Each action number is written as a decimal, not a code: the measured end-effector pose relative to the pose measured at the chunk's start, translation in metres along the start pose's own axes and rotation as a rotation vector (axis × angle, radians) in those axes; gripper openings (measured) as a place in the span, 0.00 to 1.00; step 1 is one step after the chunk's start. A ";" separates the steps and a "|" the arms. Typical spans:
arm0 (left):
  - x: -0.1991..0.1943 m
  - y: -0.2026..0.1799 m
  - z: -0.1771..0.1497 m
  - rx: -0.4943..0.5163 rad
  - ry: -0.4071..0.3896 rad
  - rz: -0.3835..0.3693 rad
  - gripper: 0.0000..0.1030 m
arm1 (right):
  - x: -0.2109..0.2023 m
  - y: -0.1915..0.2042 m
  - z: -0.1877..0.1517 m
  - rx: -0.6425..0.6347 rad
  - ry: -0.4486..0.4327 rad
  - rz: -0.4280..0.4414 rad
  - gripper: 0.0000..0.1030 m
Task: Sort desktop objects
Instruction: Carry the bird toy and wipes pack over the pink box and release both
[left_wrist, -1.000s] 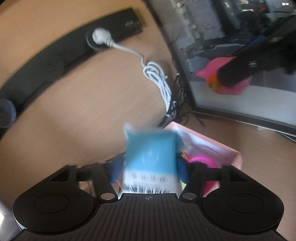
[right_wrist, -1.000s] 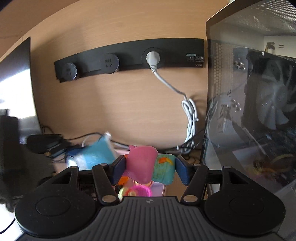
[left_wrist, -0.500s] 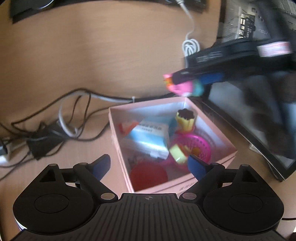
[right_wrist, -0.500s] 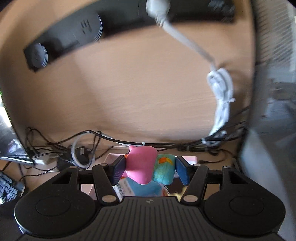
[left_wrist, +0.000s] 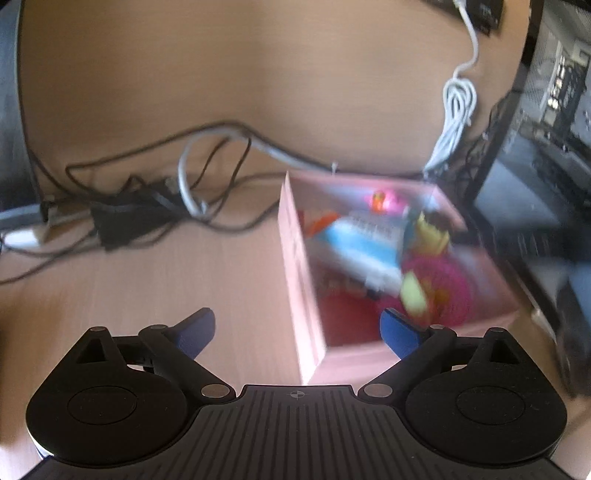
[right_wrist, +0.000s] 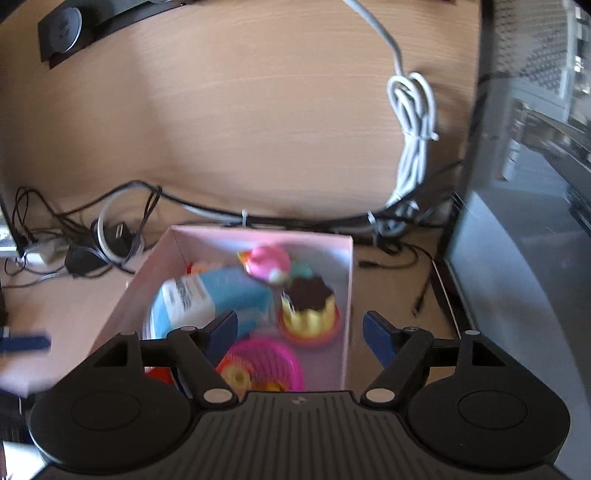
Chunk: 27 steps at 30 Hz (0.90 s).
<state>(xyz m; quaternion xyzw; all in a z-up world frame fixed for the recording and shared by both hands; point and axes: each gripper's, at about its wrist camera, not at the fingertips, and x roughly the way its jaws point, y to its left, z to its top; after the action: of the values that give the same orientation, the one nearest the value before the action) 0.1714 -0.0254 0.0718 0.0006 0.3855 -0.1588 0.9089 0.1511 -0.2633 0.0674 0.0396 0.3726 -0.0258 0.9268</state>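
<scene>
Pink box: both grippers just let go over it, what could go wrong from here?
The pink toy looks airborne above the pink box; it may bounce off the cupcake toy and out. The right gripper, jaws opening and empty, could clip the box wall. The left gripper, also opening and empty, straddles the box's near corner and could nudge it toward the black cables.

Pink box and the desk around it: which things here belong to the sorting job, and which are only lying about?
Job: pink box; inside it, blue packet, pink toy, cupcake toy, pink basket. Both grippers, left and right, are opening, nothing between the jaws.

Lying about: black cables, white cord, power strip, computer case.
</scene>
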 end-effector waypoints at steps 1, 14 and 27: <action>0.000 -0.003 0.007 0.000 -0.018 0.008 0.96 | -0.004 0.000 -0.003 0.002 -0.003 -0.007 0.74; 0.066 -0.063 0.041 0.344 -0.030 0.126 0.98 | -0.050 0.013 -0.061 -0.119 -0.008 0.037 0.84; 0.060 -0.045 0.026 0.308 0.042 0.170 0.97 | 0.010 0.019 -0.056 -0.165 0.055 -0.073 0.87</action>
<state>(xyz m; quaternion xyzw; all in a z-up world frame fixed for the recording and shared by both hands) 0.2155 -0.0886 0.0532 0.1759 0.3743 -0.1383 0.8999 0.1211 -0.2398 0.0216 -0.0498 0.4000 -0.0279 0.9148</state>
